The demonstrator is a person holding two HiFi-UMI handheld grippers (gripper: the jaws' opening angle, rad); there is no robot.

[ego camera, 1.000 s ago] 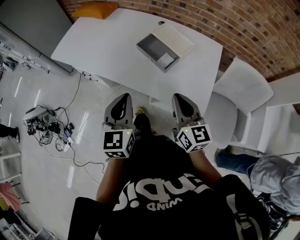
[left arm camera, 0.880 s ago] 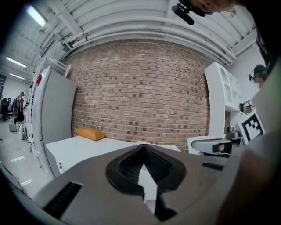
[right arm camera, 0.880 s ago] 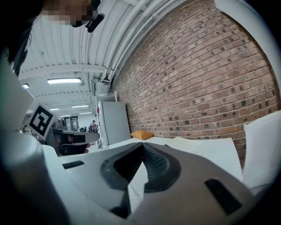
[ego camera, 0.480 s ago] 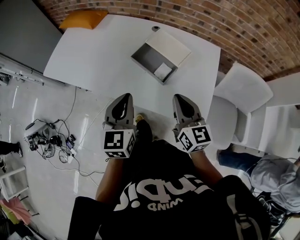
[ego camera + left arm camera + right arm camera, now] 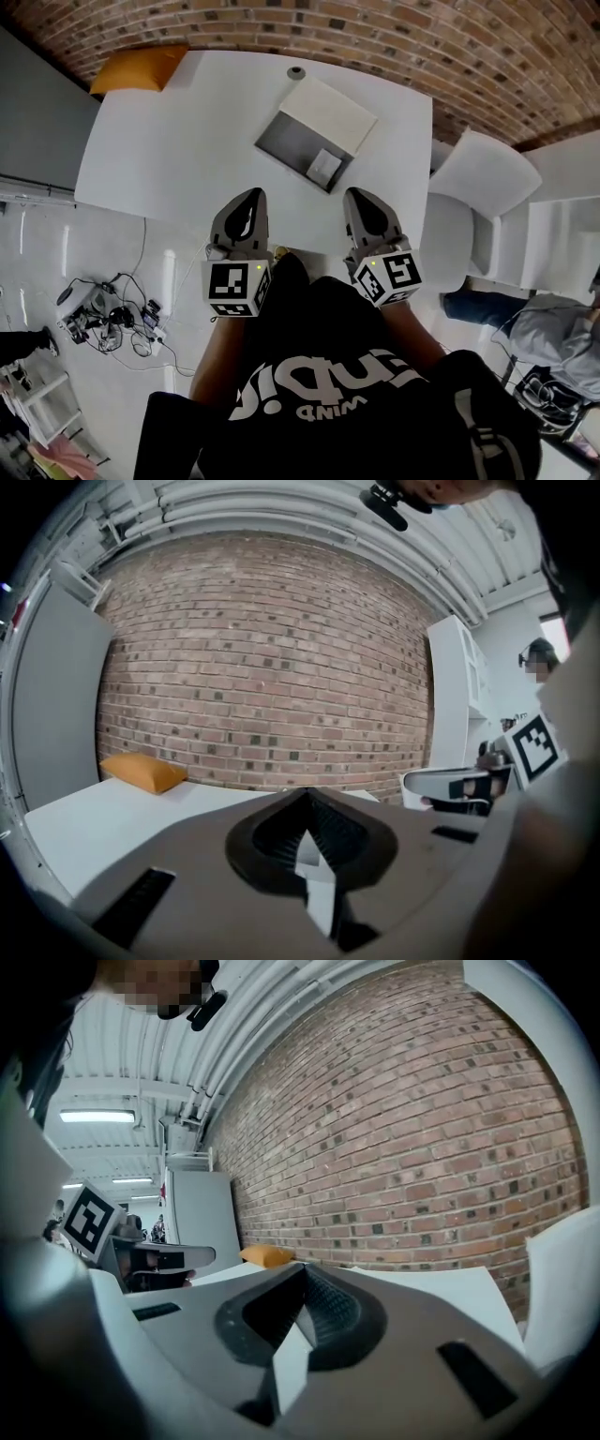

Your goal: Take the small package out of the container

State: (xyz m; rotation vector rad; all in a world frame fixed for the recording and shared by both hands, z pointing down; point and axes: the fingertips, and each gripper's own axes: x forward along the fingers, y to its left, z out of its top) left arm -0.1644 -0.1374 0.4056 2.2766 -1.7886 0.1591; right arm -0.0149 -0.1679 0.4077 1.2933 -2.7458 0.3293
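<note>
**A:** Anything soft there?

**B:** A plump orange envelope [image 5: 141, 67] lay far left. The left gripper [image 5: 250, 195] had its jaws together, empty. The grey, boxy container [image 5: 284, 145] held the flat white small package [image 5: 325, 166] in its near corner. The right gripper [image 5: 359, 195] was closed too.

**A:** The risk?

**B:** Unopened jaws would probably shove the package, not grasp it.

A white surface [image 5: 178, 150] carries an open grey container [image 5: 284, 141], with its white lid [image 5: 330, 112] against the far side. A small white package [image 5: 325, 166] lies in the container's right end. An orange pad [image 5: 141, 69] sits at the far left corner. The left tool [image 5: 250, 195] and the right tool [image 5: 360, 196] hover side by side at the near edge, apart from the container.
</note>
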